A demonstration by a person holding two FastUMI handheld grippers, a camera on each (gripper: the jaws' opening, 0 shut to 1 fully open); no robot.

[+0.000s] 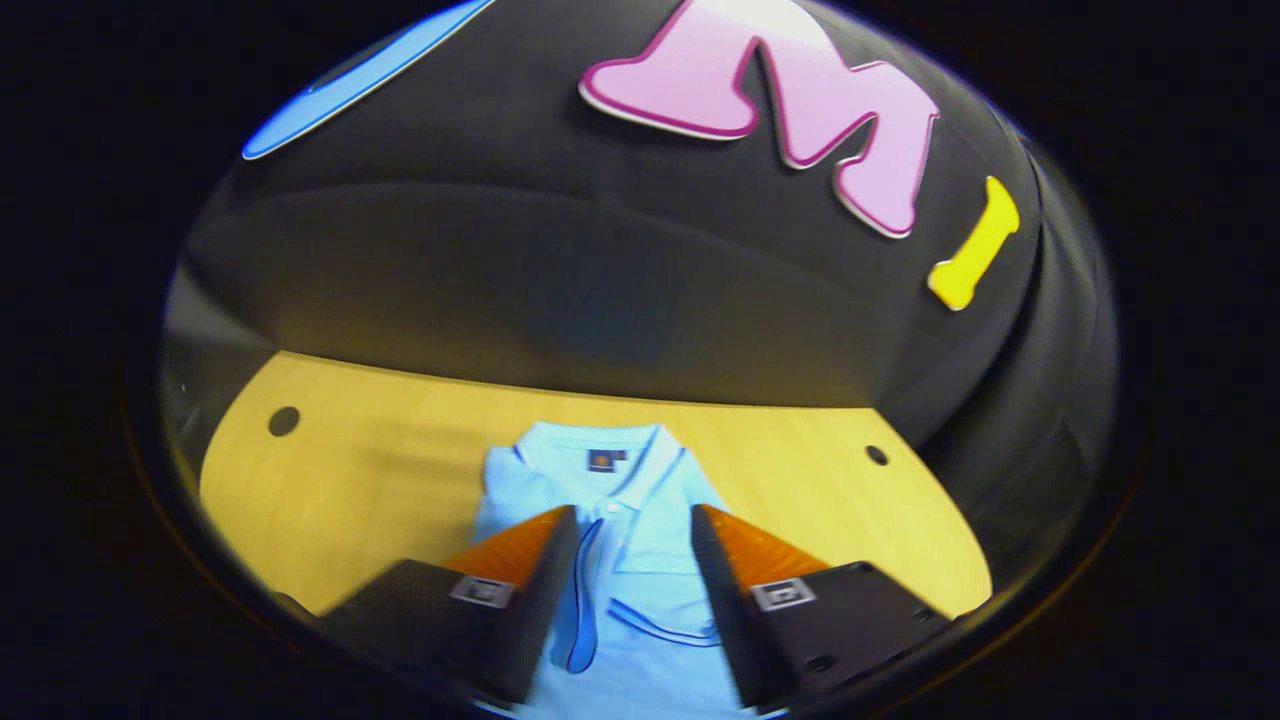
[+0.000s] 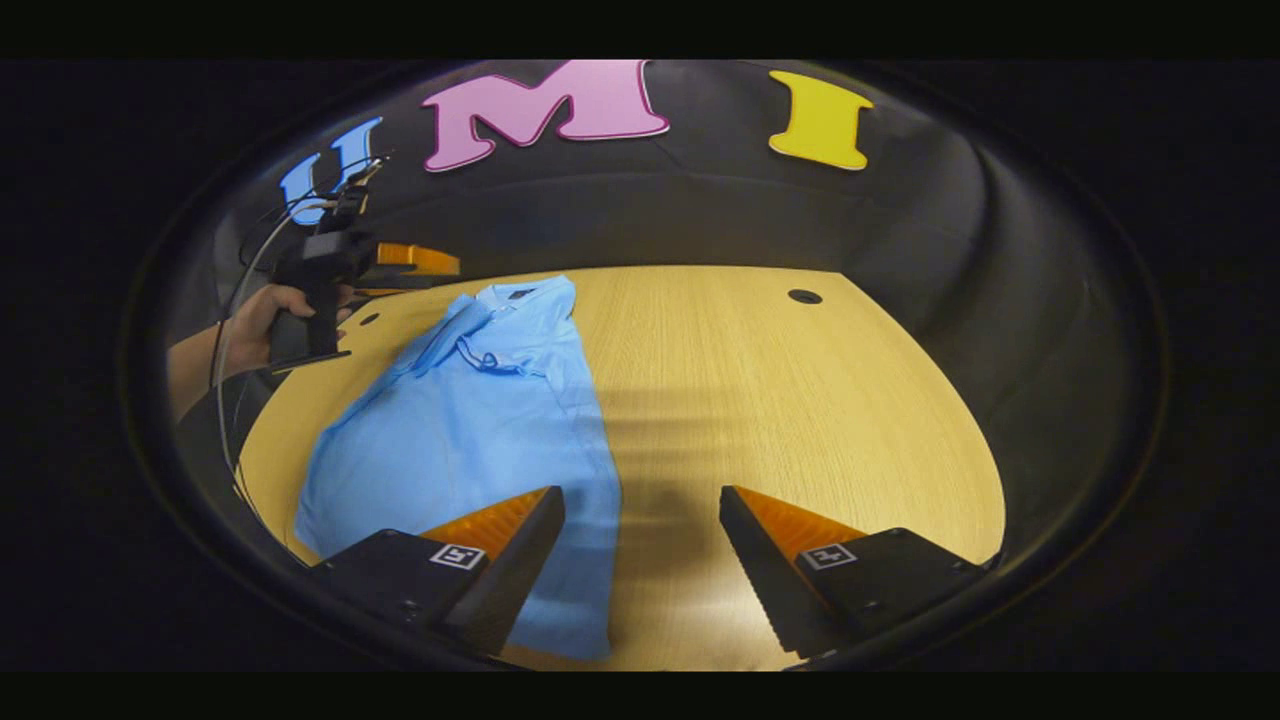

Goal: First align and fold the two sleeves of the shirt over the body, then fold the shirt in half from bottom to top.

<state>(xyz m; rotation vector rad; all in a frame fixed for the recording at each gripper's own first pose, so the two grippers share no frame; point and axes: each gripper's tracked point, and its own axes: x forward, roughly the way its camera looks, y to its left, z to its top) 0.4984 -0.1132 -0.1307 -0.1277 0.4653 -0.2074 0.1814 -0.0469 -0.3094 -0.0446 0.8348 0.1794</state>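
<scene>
Between the fingers of the left gripper [image 1: 634, 580], which stand apart with nothing clamped, lies the buttoned front of a light blue polo shirt [image 1: 640, 540]; its collar [image 1: 600, 455] is just beyond the fingertips and points away from them. The gripper seems to hang above the chest, I think so that the person can check whether the sleeves are aligned before the next step. Both sleeves appear already folded over the body, since dark-trimmed sleeve edges cross the front near the fingers. In the right gripper view, the fingers of the right gripper [image 2: 642, 560] are also apart and empty. The shirt's lower edge reaches down beside and partly under the near finger, while bare wooden table [image 2: 800, 400] fills the gap and lies beyond the other finger. I judge this gripper waits near the hem for the bottom-to-top fold. Farther off, past the collar end, a hand [image 2: 255, 320] holds the other gripper above the table.
</scene>
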